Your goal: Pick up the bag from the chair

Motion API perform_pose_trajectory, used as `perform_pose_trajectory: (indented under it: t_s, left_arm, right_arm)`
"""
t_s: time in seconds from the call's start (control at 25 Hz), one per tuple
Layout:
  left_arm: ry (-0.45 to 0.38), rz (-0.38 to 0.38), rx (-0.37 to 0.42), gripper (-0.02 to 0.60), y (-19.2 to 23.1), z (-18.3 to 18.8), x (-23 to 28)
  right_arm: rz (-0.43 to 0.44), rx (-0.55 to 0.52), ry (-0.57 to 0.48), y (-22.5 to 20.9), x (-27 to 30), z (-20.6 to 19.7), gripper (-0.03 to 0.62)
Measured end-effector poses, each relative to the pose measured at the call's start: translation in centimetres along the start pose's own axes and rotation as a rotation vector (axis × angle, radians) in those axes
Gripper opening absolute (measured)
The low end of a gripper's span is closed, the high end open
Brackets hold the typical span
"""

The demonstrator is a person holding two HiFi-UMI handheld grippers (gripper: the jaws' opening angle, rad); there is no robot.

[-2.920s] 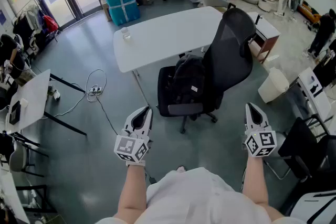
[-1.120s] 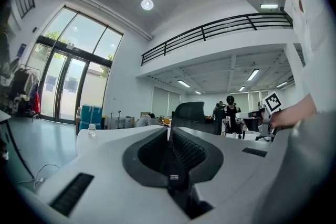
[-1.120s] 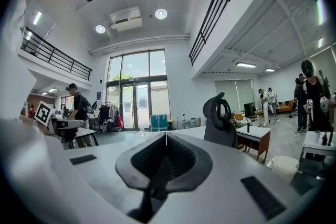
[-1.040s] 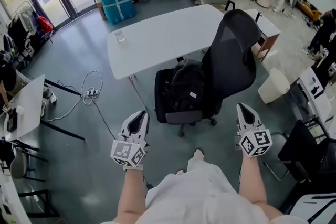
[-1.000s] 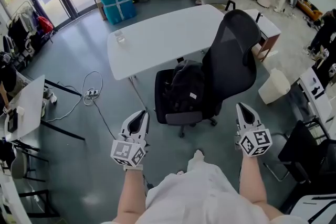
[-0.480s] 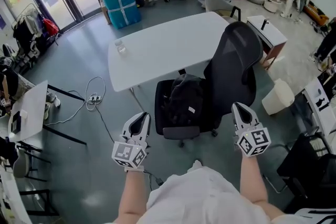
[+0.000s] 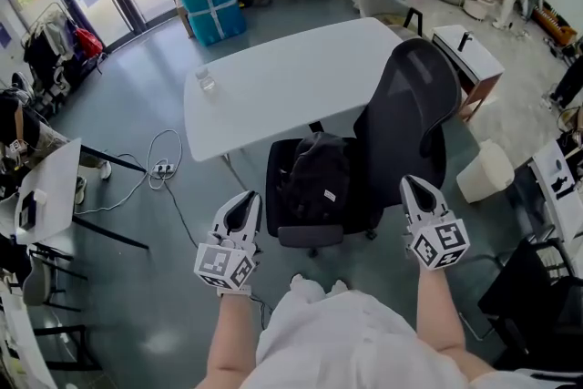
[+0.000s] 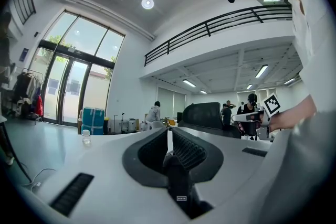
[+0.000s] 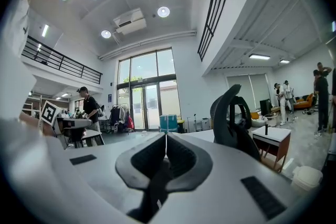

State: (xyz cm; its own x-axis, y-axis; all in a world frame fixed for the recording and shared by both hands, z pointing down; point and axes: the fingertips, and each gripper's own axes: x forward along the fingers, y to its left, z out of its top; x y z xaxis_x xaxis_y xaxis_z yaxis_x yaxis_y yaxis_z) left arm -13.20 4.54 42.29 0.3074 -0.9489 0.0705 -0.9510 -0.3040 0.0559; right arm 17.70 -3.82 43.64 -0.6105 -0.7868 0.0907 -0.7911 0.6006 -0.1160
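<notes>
A black backpack (image 7: 316, 179) sits upright on the seat of a black office chair (image 7: 401, 118), leaning against its mesh back. My left gripper (image 7: 242, 204) is held low at the chair's front left, its jaws shut with nothing in them. My right gripper (image 7: 417, 192) is held beside the chair's right side, also shut and empty. In the left gripper view the left gripper (image 8: 169, 136) has the chair back (image 8: 202, 115) beyond it. In the right gripper view the right gripper (image 9: 166, 141) points past the chair (image 9: 231, 120). The bag is hidden from both gripper views.
A white table (image 7: 282, 77) stands just behind the chair, with a small clear bottle (image 7: 206, 82) on it. A cable and power strip (image 7: 164, 167) lie on the floor at left. A white bin (image 7: 487, 170) and a small desk (image 7: 465, 55) are at right. People stand far back.
The view has drawn closer to the chair and bag. Both grippers stay shut and level in front of me. A person at the back has stood up.
</notes>
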Motion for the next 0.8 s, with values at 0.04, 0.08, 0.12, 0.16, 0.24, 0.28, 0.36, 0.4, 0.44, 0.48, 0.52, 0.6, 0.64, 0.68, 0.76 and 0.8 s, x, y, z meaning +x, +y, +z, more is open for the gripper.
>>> perform_pose_trajectory:
  t_s: [0.04,0.08,0.12,0.16,0.24,0.28,0.36,0.4,0.44,0.48,0.52,0.6,0.64,0.68,0.76,0.8]
  left_arm:
    - [0.000,-0.002,-0.005,0.048,0.2,-0.1,0.4]
    - [-0.001,-0.006,-0.009,0.048,0.4,-0.1,0.8]
    - [-0.001,-0.012,-0.012,0.048,0.6,-0.2,1.3]
    - [-0.001,-0.019,-0.013,0.048,0.7,-0.2,1.8]
    - [0.001,-0.037,-0.010,0.048,1.0,-0.3,3.1]
    - [0.002,-0.046,-0.009,0.048,1.2,-0.4,3.7]
    - [0.006,-0.062,-0.011,0.048,1.9,-0.5,5.1]
    - [0.008,-0.071,-0.014,0.048,2.3,-0.5,5.7]
    - [0.008,-0.078,-0.018,0.048,2.9,-0.4,6.3]
    - [0.007,-0.083,-0.021,0.048,3.5,-0.3,6.8]
    - [0.006,-0.087,-0.024,0.048,4.1,-0.2,7.4]
    - [0.008,-0.097,-0.030,0.048,5.4,-0.1,8.5]
    - [0.011,-0.103,-0.034,0.048,6.0,-0.2,9.0]
    - [0.015,-0.109,-0.037,0.048,6.6,-0.4,9.6]
    - [0.024,-0.123,-0.042,0.048,7.8,-0.7,10.7]
    - [0.029,-0.131,-0.044,0.048,8.3,-0.9,11.2]
  right_arm:
    - [-0.001,0.001,0.001,-0.1,0.2,-0.1,0.019]
    - [-0.005,0.003,0.004,-0.3,0.5,-0.2,0.019]
    - [-0.010,0.006,0.008,-0.4,0.7,-0.3,0.018]
    - [-0.016,0.008,0.012,-0.6,1.0,-0.4,0.019]
    - [-0.025,0.011,0.018,-0.9,1.8,-0.6,0.018]
    - [-0.029,0.012,0.021,-1.1,2.3,-0.6,0.019]
    - [-0.039,0.012,0.027,-1.3,3.3,-0.7,0.020]
    - [-0.044,0.012,0.031,-1.3,3.8,-0.6,0.018]
    - [-0.049,0.012,0.033,-1.2,4.4,-0.5,0.020]
    - [-0.053,0.013,0.035,-1.2,5.1,-0.4,0.020]
    - [-0.057,0.014,0.036,-1.2,5.7,-0.3,0.020]
    - [-0.063,0.015,0.038,-1.2,7.0,-0.2,0.020]
    - [-0.065,0.015,0.040,-1.1,7.7,-0.2,0.020]
    - [-0.067,0.016,0.042,-1.2,8.3,-0.3,0.020]
    - [-0.077,0.022,0.047,-1.2,9.5,-0.6,0.020]
    - [-0.083,0.025,0.051,-1.3,10.1,-0.8,0.020]
